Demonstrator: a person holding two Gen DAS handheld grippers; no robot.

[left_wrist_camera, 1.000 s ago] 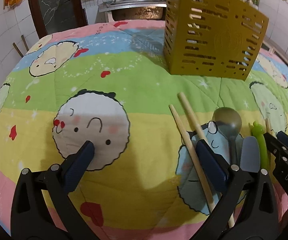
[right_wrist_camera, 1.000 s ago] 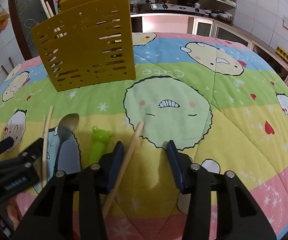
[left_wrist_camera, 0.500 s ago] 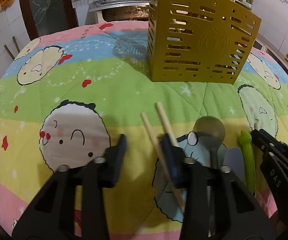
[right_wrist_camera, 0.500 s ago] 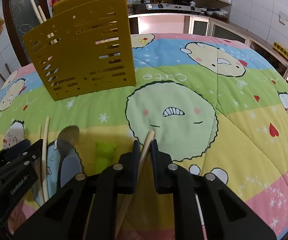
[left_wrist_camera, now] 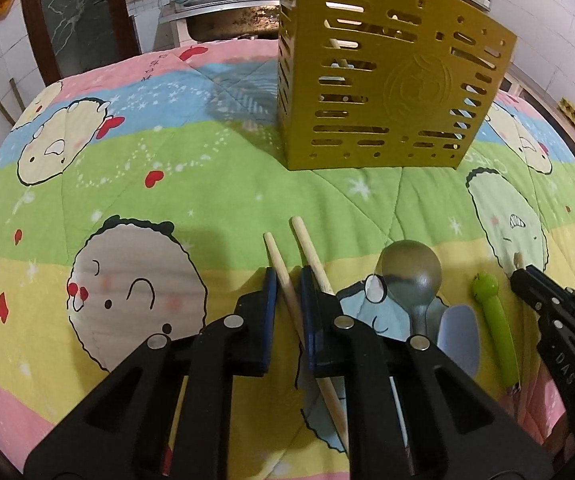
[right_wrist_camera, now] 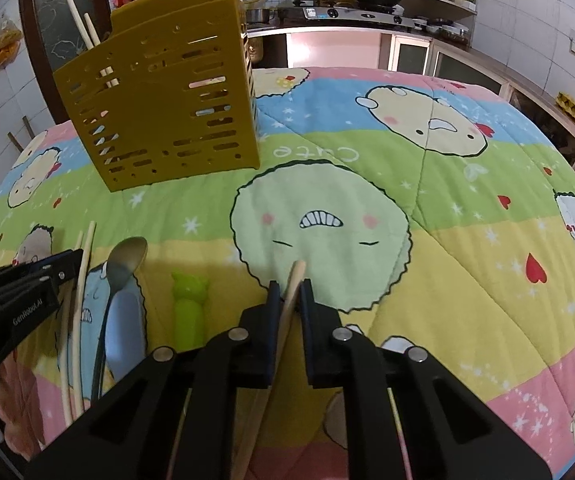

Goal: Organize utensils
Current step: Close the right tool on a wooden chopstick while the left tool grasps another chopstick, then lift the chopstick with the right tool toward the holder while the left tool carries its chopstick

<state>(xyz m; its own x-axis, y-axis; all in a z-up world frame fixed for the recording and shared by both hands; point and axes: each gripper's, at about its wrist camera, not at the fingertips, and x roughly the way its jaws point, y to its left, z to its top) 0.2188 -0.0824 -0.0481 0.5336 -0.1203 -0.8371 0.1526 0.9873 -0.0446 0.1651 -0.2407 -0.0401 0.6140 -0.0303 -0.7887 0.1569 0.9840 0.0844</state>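
Note:
Two wooden chopsticks lie side by side on the quilt. My left gripper (left_wrist_camera: pixel 287 280) straddles the left chopstick (left_wrist_camera: pixel 277 258), and its jaws are closing with the blue pads against the stick. The other chopstick (left_wrist_camera: pixel 307 244) runs under the right finger. My right gripper (right_wrist_camera: pixel 289 288) is shut on a third chopstick (right_wrist_camera: pixel 296 274), whose tip pokes out past the pads. A yellow slotted utensil holder (left_wrist_camera: pixel 387 92) stands upright beyond them, with chopsticks (right_wrist_camera: pixel 83 28) inside it. Between the grippers lie a grey spoon (left_wrist_camera: pixel 411 272) and a green frog-topped utensil (left_wrist_camera: pixel 491 312).
A pale blue handle (left_wrist_camera: pixel 457 336) lies beside the spoon. The cartoon-print quilt (right_wrist_camera: pixel 467 240) covers the whole table. A sink (left_wrist_camera: pixel 227 24) stands behind the table, and a stove with pots (right_wrist_camera: pixel 327 4) at the back right.
Both grippers went from open to closed, each around a chopstick. The left gripper shifted right so that its jaws took in the left chopstick of the pair.

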